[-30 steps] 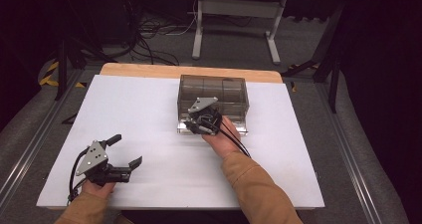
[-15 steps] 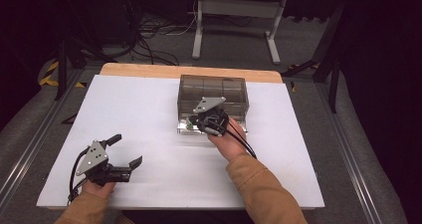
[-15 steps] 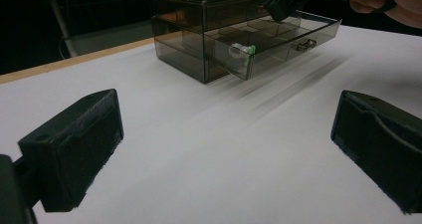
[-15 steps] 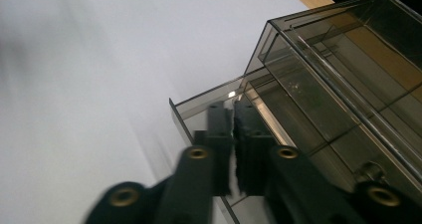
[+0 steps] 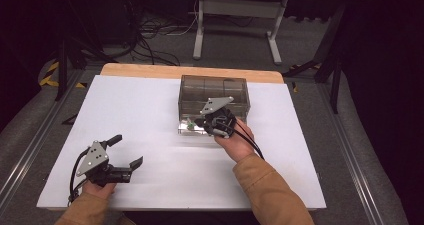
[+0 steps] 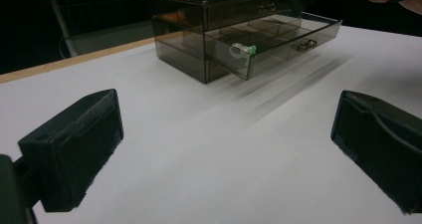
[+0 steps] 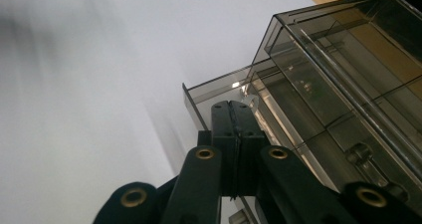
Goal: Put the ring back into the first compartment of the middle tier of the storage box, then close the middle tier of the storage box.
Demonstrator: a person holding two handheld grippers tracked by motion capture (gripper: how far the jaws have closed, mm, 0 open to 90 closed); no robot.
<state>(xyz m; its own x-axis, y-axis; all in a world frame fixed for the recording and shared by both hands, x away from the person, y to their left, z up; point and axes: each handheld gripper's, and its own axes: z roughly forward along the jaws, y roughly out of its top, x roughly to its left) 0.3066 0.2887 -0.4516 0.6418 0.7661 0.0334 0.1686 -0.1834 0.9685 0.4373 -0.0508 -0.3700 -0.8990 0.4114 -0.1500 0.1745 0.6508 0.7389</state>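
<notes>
**Smoked-plastic drawer box, lower drawer drawn out; two hand-held grippers**

Right gripper: jaws just closed, pressed flat together, nothing between them. Tips poised over the open lower drawer, beside its front wall. In the high view, right gripper at the front face of the box, held by the right hand, sleeve running off toward 5 o'clock.

Left gripper: jaws spread wide, released, bare white table between them. In the high view, left gripper at 8 o'clock on the table, well apart from the box, resting low in the left hand.

Drawer box: translucent, dark-tinted, at 12 o'clock on the table near its far wooden edge. From the left gripper view, lower drawer pulled partway out, small metal handle on its front; upper drawer shut.

Contents: small clear item with green end, lying in the front corner of the lower drawer. Identity too small to tell.
</notes>
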